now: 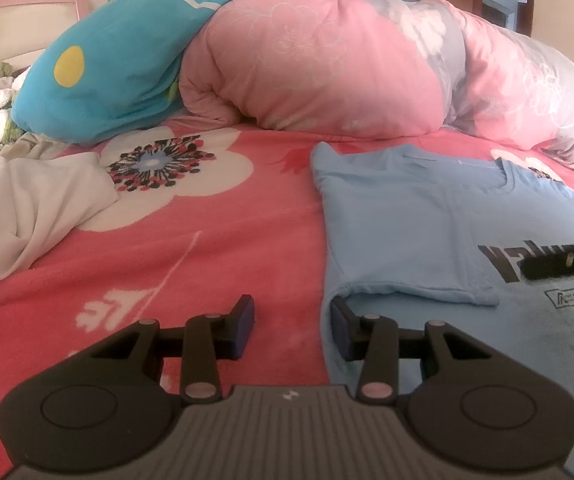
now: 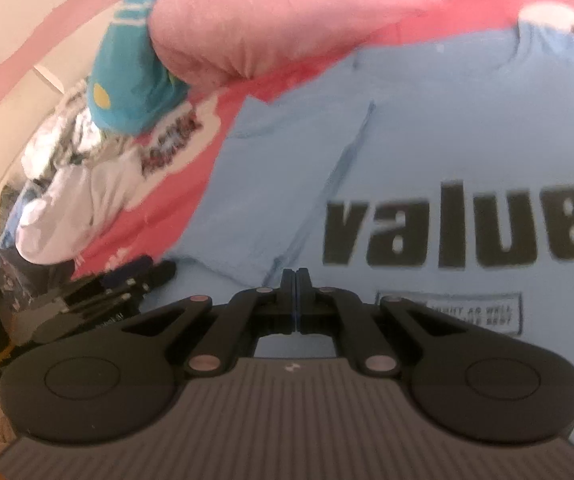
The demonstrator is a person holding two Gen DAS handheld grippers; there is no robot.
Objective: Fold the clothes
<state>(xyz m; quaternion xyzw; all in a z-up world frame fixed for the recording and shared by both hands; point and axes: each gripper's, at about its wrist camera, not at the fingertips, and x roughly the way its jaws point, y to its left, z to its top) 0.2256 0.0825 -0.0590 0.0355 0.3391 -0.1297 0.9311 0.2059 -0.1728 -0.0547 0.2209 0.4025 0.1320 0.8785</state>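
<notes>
Nearest in the left wrist view, the left gripper (image 1: 293,330) has its jaws spread wide, straddling the left edge of the light blue cotton T-shirt with black "value" lettering (image 1: 407,216); its right finger lies over the cloth just below the folded-in sleeve, its left finger over the bed. The right gripper (image 2: 295,280) has its jaws pressed together with nothing visibly caught between them, poised over the shirt's chest print.

The shirt lies flat on the red floral fleece blanket (image 1: 207,248) covering the bed, one sleeve already turned inward. It looks light, limp and prone to wrinkling — it will likely sag unless taken at two points, best at a hem or a side-seam edge.

Beyond, to the left, sits a crumpled white garment (image 1: 27,208), and behind it all a rolled pink quilt (image 1: 327,72) and a turquoise pillow (image 1: 107,76).
</notes>
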